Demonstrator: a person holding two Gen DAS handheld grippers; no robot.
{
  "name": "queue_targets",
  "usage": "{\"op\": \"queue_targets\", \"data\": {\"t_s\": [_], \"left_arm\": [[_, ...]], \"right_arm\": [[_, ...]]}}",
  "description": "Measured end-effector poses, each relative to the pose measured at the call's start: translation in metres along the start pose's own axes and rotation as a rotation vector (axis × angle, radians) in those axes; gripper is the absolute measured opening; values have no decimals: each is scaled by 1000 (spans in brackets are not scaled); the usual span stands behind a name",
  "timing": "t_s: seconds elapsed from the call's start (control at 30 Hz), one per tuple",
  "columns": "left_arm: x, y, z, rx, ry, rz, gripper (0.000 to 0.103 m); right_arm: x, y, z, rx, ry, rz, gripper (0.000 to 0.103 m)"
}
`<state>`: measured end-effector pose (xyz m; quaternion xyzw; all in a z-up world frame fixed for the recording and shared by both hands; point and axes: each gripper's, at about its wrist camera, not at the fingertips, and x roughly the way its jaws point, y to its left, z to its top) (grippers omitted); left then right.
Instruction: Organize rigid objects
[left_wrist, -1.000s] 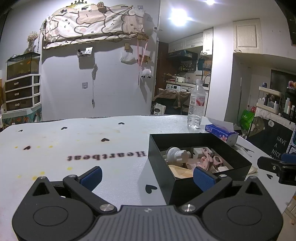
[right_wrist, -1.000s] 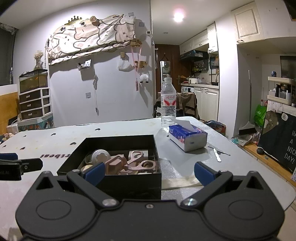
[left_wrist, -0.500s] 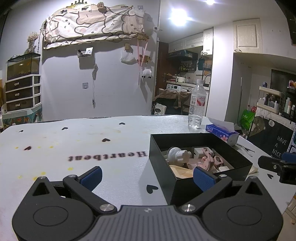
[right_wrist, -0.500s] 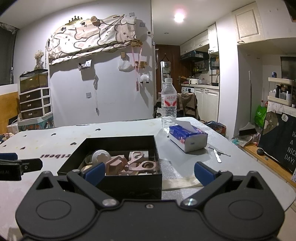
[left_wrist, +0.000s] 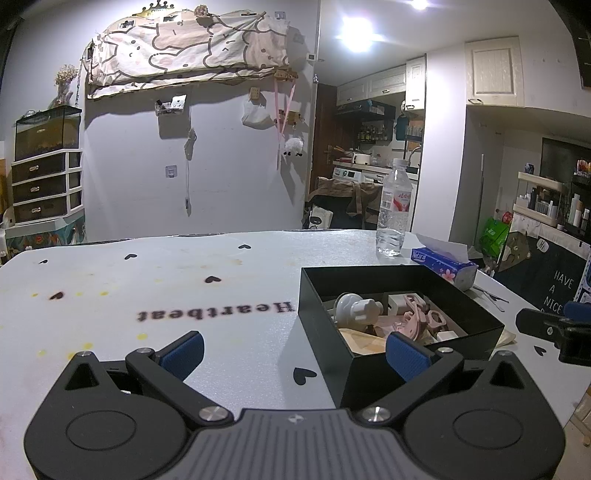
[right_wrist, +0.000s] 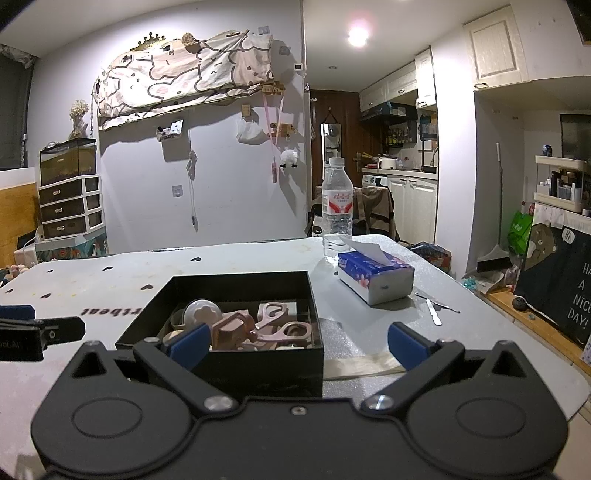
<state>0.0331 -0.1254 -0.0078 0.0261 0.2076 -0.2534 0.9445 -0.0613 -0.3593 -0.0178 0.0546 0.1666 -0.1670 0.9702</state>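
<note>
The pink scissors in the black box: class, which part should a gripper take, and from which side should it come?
Judging from the right wrist view, take the pink scissors across the narrow stretch between the finger loops and the pivot, coming down from above. They lie roughly flat on top of the pile, and the black box walls block a sideways approach. The right gripper is open and nearest.

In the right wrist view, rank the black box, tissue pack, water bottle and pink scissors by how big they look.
Largest to smallest as they look:
1. black box
2. tissue pack
3. water bottle, close to the tissue pack and farther away, so unsure
4. pink scissors
</note>
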Motion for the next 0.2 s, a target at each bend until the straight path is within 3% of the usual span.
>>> {"op": "queue_targets", "data": {"t_s": [0.2], "left_arm": [[-1, -1, 0, 0, 0, 0, 103]], "right_arm": [[-1, 1, 1, -1, -1, 0, 103]]}}
